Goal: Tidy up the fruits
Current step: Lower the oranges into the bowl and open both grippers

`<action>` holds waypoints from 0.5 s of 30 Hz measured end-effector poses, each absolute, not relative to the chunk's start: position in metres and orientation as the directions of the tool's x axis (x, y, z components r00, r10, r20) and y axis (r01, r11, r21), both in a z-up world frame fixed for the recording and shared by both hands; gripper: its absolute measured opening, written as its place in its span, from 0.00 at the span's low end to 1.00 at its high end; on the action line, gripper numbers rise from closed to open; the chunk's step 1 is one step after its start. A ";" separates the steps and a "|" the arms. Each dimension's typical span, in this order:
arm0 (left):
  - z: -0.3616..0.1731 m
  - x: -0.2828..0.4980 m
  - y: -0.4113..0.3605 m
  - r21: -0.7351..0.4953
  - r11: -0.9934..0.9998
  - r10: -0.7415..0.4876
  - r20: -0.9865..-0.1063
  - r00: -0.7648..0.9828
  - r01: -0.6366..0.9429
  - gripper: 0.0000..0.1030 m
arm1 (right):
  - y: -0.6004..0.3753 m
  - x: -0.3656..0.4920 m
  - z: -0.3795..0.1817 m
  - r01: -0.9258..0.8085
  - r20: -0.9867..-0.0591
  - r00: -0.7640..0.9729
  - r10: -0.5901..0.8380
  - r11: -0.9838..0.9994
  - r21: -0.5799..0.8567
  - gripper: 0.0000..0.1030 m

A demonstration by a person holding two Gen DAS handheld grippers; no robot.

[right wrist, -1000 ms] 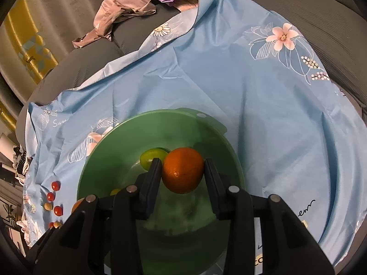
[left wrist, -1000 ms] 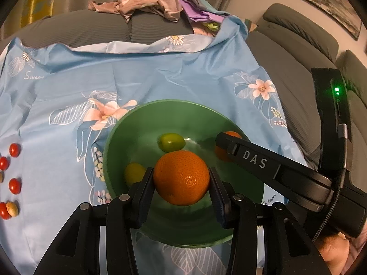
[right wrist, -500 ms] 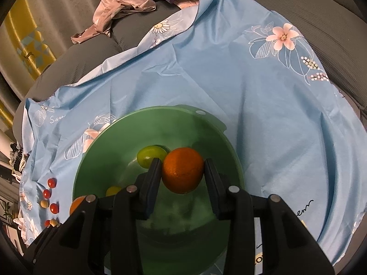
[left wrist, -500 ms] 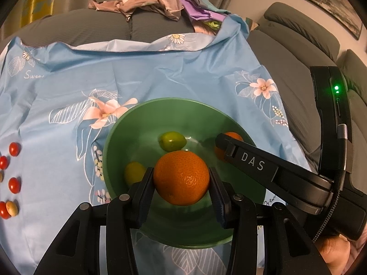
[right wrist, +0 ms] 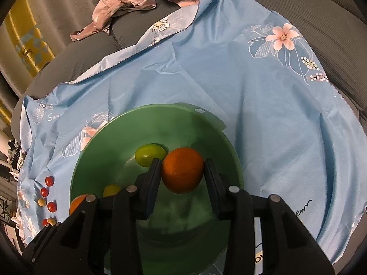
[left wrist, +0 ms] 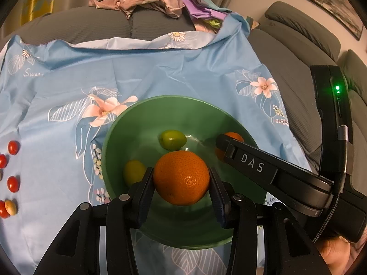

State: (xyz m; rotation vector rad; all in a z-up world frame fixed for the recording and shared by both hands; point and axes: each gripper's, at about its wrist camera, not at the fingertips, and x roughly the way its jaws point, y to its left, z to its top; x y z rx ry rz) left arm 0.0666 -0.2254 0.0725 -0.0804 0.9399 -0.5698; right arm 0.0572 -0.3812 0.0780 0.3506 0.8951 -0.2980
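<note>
While each gripper holds a fruit over the green bowl (left wrist: 110,142), the nearest risk lies between the tools themselves. The left gripper (left wrist: 181,191) has its jaws clamped on a large orange (left wrist: 181,177); the right gripper (right wrist: 181,178) has its jaws clamped on a smaller orange (right wrist: 182,173) near the bowl's right wall. In the left wrist view the right tool's finger crosses just beside the left one, so lowering both together could knock the tools together and jar a fruit loose. A release from height could make an orange bounce out onto the blue floral cloth (left wrist: 142,68), which drapes a soft grey sofa (left wrist: 293,45) and would let it roll.

Counts: two oranges, both gripped; in the bowl, one green fruit (left wrist: 172,139) and one yellow fruit (left wrist: 134,171); left of the bowl, about five red cherry tomatoes (left wrist: 13,147) and two yellowish ones (left wrist: 10,207); beyond, one heap of clothes (left wrist: 146,0).
</note>
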 end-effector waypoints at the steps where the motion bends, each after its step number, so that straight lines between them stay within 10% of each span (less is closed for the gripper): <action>1: 0.073 0.067 -0.225 -0.309 0.850 -0.496 -0.741 0.453 0.426 0.44 | -0.382 0.057 0.078 0.397 -0.800 0.591 -0.107 0.902 0.173 0.40; 15: 0.097 0.062 -0.202 -0.331 0.848 -0.517 -0.690 0.507 0.414 0.44 | -0.377 0.046 0.099 0.390 -0.749 0.652 -0.119 0.900 0.197 0.57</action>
